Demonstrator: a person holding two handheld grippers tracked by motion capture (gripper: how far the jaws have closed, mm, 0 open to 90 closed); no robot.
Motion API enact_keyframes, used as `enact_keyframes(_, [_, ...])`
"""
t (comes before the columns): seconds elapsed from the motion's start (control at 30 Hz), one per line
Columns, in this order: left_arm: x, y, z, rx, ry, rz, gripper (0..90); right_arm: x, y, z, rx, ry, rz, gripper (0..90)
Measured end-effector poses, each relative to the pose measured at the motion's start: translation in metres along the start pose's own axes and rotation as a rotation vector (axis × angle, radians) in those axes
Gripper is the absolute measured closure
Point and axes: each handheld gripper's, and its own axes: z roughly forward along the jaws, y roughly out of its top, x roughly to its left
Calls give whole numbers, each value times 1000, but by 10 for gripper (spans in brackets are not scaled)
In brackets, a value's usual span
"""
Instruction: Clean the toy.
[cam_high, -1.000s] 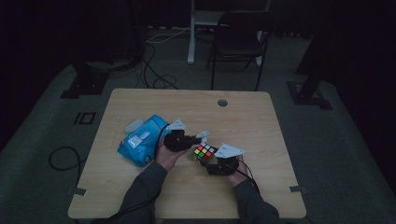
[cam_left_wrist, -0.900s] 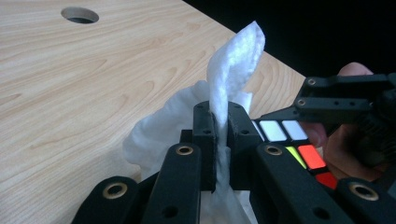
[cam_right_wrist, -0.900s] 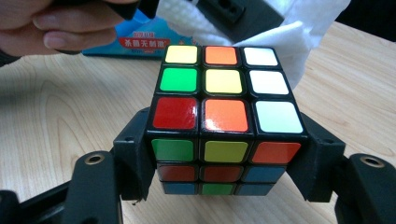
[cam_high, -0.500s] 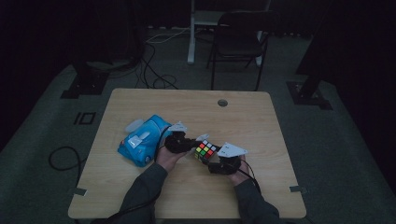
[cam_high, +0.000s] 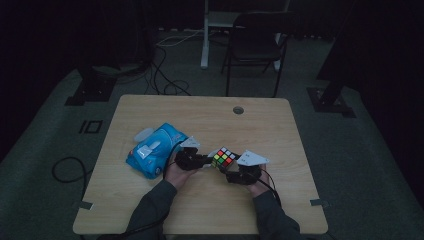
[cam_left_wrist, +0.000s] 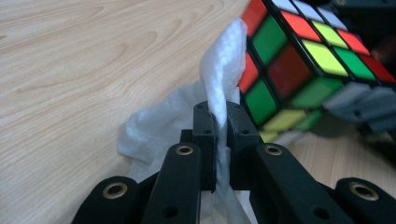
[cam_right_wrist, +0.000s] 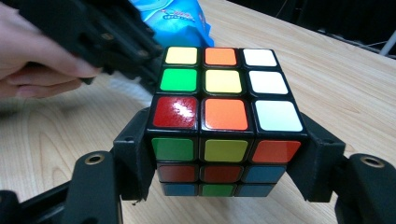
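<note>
While clamped by the right gripper on two opposite sides, puzzle cube raised just over the desk. Left gripper pinched on a white tissue, pressed to the cube's side. Blue tissue pack nearby.

Left gripper view: cube cut off by the top and right edges; tissue bottom hidden behind the jaws. Right gripper view: blue pack cropped at the top, mostly behind the cube. High view: cube stickers too small, the wipe can't be made out.
</note>
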Motion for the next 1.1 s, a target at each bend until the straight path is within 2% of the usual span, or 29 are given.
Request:
enact_keyframes(0.23, [-7,-7,-3,33,27,42,856,-2,0,0,-1,-18,9,342])
enact_keyframes(0.4, [-9,-13,-3,47,22,48,856,-4,-1,0,5,-27,21,342])
enact_keyframes(0.5, [-13,-14,-3,54,16,67,856,-6,-3,2,15,-32,25,342])
enact_keyframes(0.53, [-17,-13,-3,62,16,87,856,-6,-3,2,17,-30,27,342])
enact_keyframes(0.63, [-20,-11,-3,68,18,101,856,-6,-4,3,19,-28,25,342])
enact_keyframes(0.8, [-21,-9,-4,67,20,115,856,-5,-4,4,23,-21,26,342])
enact_keyframes(1.1, [-30,4,-11,20,4,153,857,-2,-6,8,40,-17,17,342])
